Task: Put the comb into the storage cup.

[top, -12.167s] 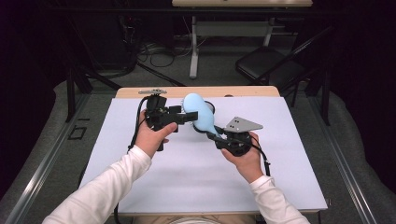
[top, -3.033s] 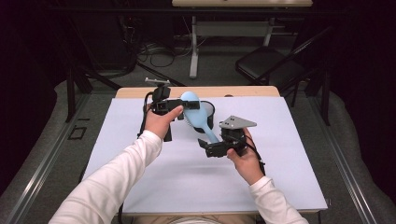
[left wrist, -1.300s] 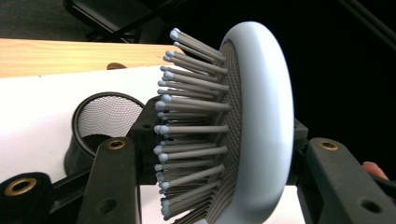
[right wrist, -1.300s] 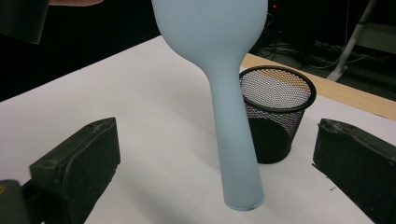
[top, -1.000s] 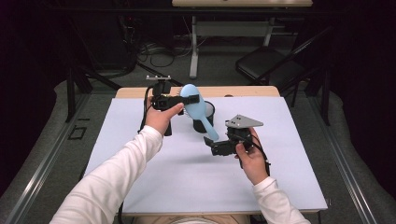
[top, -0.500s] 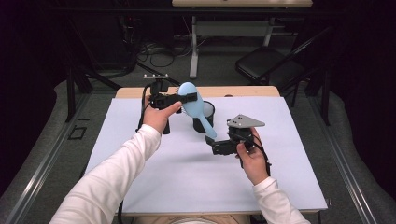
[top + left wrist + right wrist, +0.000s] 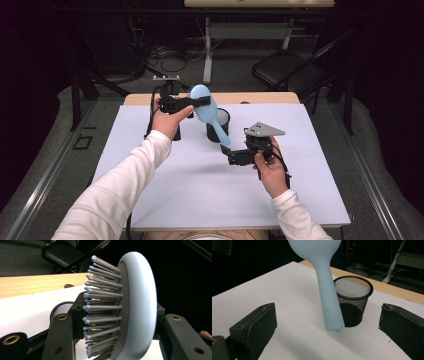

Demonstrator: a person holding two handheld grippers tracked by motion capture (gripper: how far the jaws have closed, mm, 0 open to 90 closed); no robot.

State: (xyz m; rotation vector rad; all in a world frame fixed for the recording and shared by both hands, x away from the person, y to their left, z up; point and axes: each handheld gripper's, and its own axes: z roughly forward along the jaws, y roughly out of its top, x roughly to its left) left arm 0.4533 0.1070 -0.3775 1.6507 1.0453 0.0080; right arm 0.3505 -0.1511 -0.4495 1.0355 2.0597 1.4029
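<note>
The left gripper (image 7: 192, 103) is raised above the far left part of the white table cover (image 7: 165, 195), and its jaws are clamped on the head of a light blue hairbrush (image 7: 207, 112). In the left gripper view one jaw presses in among the grey bristles (image 7: 105, 307) and the other bears on the smooth back of the head (image 7: 142, 305). From that grip the brush handle (image 7: 328, 297) slants down and to the right, and its free end hangs in the air just in front of a black mesh cup (image 7: 218, 125) that stands upright on the cover near the far edge. In the right gripper view the handle end hovers above the white surface beside the cup (image 7: 353, 300), close to it but apart. The right gripper (image 7: 231, 156) sits lower and to the right, held level and aimed left toward the handle end; its two jaws stand wide apart with nothing between them, the handle lying ahead of them, not touched. A bare strip of wooden tabletop (image 7: 260, 98) shows beyond the cover's far edge.
</note>
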